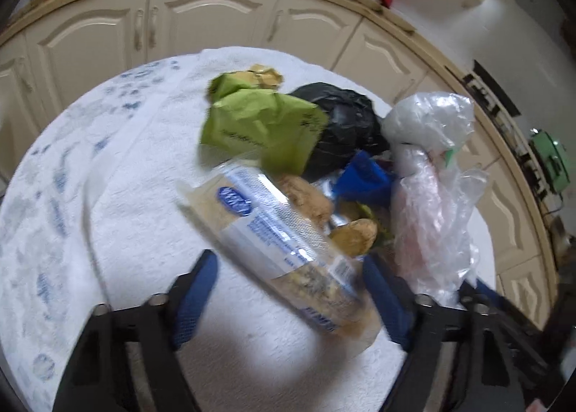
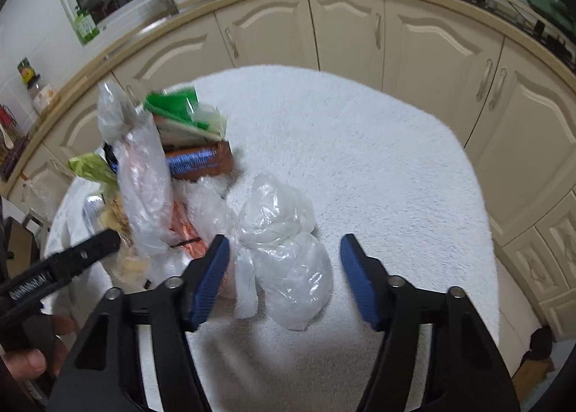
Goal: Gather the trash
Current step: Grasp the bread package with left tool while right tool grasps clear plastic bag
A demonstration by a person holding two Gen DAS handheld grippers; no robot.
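A heap of trash lies on a white towel (image 1: pixel 108 167) over a round table. In the left wrist view my left gripper (image 1: pixel 288 289) is open, and a clear wrapper with a blue logo (image 1: pixel 273 232) lies between its fingers, blurred. Behind it are a green paper bag (image 1: pixel 259 124), a black bag (image 1: pixel 345 124), a blue scrap (image 1: pixel 363 174) and a clear plastic bag (image 1: pixel 432 196). In the right wrist view my right gripper (image 2: pixel 284 268) is open around a crumpled clear plastic bag (image 2: pixel 284 243) on the towel (image 2: pixel 396 167). The left gripper's body (image 2: pixel 64 264) shows at the left.
Cream kitchen cabinets (image 2: pixel 414 37) curve behind the table, with a counter above. In the right wrist view a brown packet (image 2: pixel 198 160) and a green-and-white box (image 2: pixel 180 113) lie in the heap. A stove (image 1: pixel 504 113) stands at the right.
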